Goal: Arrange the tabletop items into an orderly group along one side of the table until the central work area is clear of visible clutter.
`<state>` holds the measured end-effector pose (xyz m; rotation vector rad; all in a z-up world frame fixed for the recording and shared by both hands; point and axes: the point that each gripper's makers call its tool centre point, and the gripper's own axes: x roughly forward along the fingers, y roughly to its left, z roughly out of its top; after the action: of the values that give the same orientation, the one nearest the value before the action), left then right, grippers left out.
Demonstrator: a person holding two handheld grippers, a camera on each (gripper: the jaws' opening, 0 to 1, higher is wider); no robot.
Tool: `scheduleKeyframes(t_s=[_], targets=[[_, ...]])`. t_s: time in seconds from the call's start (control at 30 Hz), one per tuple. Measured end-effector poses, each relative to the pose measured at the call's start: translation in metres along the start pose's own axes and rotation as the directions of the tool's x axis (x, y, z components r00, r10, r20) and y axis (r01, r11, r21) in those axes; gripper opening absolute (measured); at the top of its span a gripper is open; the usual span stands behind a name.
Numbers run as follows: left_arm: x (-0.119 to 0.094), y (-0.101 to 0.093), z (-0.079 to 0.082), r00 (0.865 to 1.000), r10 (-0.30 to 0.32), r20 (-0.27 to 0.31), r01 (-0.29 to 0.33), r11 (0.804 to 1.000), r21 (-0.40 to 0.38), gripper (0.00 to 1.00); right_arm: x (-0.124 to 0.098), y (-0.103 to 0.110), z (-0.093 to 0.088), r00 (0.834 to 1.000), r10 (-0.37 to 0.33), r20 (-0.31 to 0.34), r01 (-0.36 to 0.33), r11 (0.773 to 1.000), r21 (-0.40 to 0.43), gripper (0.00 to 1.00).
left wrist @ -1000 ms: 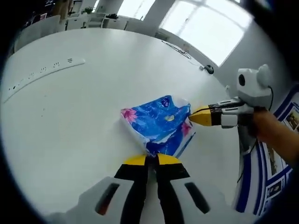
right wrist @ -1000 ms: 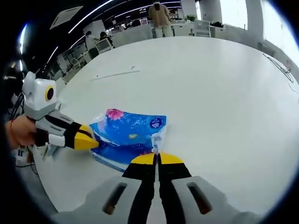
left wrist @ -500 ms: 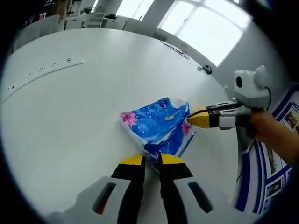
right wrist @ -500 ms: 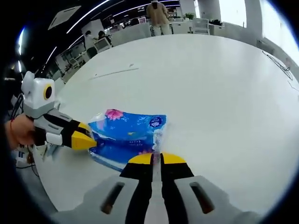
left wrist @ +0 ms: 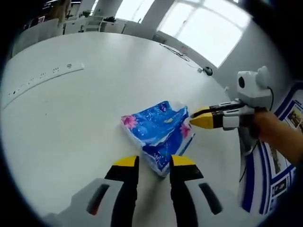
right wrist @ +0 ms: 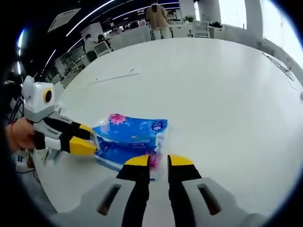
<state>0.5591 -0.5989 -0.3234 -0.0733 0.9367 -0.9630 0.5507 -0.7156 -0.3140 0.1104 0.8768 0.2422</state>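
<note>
Fingers (left wrist: 126, 163) of left gripper (left wrist: 154, 163) parted, straddling near corner of blue tissue pack (left wrist: 157, 132); no grip. Right gripper (right wrist: 159, 161) likewise parted at pack's opposite end. Pack flat on white counter (left wrist: 71, 123), near one edge. Risk: soft wrapper could snag on a fingertip and drag toward centre, or slip off the edge if nudged.

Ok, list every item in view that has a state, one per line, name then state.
blue floral tissue pack: lying flat on the white table, sealed, its corners between both grippers' jaws.
left gripper: open, jaws astride the pack's corner.
right gripper: open, at the pack's corner.
cable: lying loose at the table's far edge.
</note>
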Motion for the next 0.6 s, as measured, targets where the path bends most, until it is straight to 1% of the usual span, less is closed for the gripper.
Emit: scheduleKeyframes(t_s=[0.23, 0.5, 0.6], targets=[[-0.008, -0.001, 0.004, 1.000, 0.003, 0.017, -0.003, 1.000, 0.016, 0.36, -0.007, 0.004, 0.004, 1.000, -0.006, 0.024, 0.006, 1.000, 0.006, 0.19], [-0.020, -0.002, 0.010, 0.999, 0.012, 0.044, -0.013, 1.000, 0.016, 0.42, -0.018, 0.013, 0.012, 0.998, -0.003, 0.058, 0.003, 1.000, 0.006, 0.24], [-0.027, -0.001, 0.013, 0.998, 0.024, 0.056, -0.026, 0.999, 0.022, 0.47, -0.024, 0.017, 0.016, 0.998, -0.001, 0.070, 0.001, 1.000, 0.006, 0.25]])
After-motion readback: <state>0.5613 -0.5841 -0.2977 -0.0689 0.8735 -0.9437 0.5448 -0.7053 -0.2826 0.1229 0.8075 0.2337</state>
